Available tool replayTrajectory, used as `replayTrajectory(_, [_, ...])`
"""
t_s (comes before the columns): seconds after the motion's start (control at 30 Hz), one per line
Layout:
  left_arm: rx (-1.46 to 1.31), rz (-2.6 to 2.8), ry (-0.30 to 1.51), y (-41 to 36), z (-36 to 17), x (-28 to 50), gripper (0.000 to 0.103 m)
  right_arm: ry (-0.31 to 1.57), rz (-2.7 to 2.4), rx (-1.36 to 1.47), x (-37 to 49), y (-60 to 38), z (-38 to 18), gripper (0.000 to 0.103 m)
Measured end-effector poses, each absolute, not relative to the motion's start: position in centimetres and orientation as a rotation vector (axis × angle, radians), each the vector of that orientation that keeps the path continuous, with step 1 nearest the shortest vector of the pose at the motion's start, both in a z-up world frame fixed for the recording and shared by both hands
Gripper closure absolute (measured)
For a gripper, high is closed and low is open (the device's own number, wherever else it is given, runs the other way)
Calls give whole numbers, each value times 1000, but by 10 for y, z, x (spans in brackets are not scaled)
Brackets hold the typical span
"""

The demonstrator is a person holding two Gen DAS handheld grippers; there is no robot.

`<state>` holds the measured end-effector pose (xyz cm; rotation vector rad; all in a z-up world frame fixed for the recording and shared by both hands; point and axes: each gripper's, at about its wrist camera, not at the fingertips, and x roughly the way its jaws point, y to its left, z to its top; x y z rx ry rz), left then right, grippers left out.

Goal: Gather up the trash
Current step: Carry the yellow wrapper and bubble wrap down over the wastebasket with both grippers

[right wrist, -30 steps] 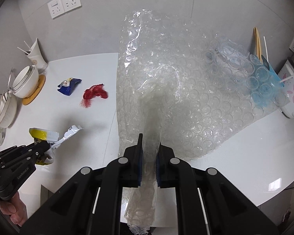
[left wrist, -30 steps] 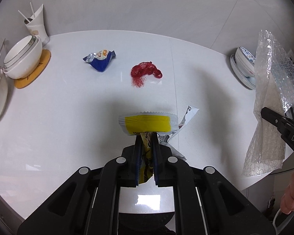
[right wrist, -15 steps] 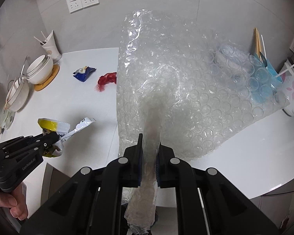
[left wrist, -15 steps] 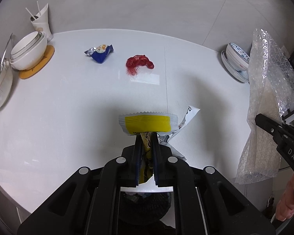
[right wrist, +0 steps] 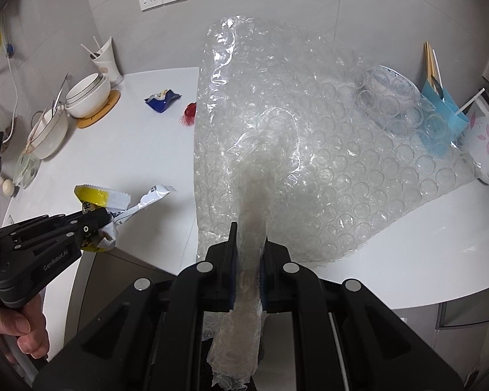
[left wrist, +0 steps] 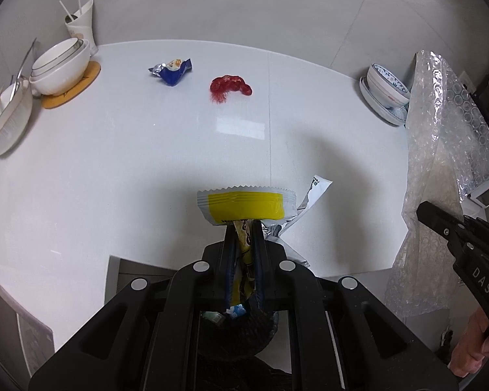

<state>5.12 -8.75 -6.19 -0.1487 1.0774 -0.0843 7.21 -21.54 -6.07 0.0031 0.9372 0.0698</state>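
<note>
At the far left of the worktop [left wrist: 114,169] stand stacked white bowls [left wrist: 62,65] on an orange mat, with a paper cup [left wrist: 81,22] behind them; none of this looks like trash. Further right lie two pieces not yet collected: a crumpled blue wrapper [left wrist: 171,72] and, just beside it, a red mesh scrap [left wrist: 229,85], both well apart from the near edge. Nearer the edge, the left tool [left wrist: 243,228] is pinching a yellow-and-white snack wrapper [left wrist: 244,203], its jaws pressed together on the creased middle while the serrated end fans out above them and a torn silver flap sticks out to the right. Below that tool a dark bin [left wrist: 238,329] with litter inside shows between the arms, so the step in hand is judged to be carrying both pieces to it. To do it well, each piece should hang fully over the opening before the grip is loosened, since thin foil drifts. On the right, the right tool [right wrist: 247,238] is clamped on a gathered neck of a clear bubble wrap sheet [right wrist: 309,150]; the sheet is large and floppy, spreading over the worktop, so it may need bunching to fit.
</note>
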Motion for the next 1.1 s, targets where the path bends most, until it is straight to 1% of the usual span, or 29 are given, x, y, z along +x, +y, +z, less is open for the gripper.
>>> replayTrajectory(0.47, [-159,-65,1078,-94,-67,-3,94,941,105,-35,28,-208,-71,94])
replayTrajectory(1.1, [-180,-48,1091,-108,-82,-41,94,976,152,-64,1,-212,-90,94])
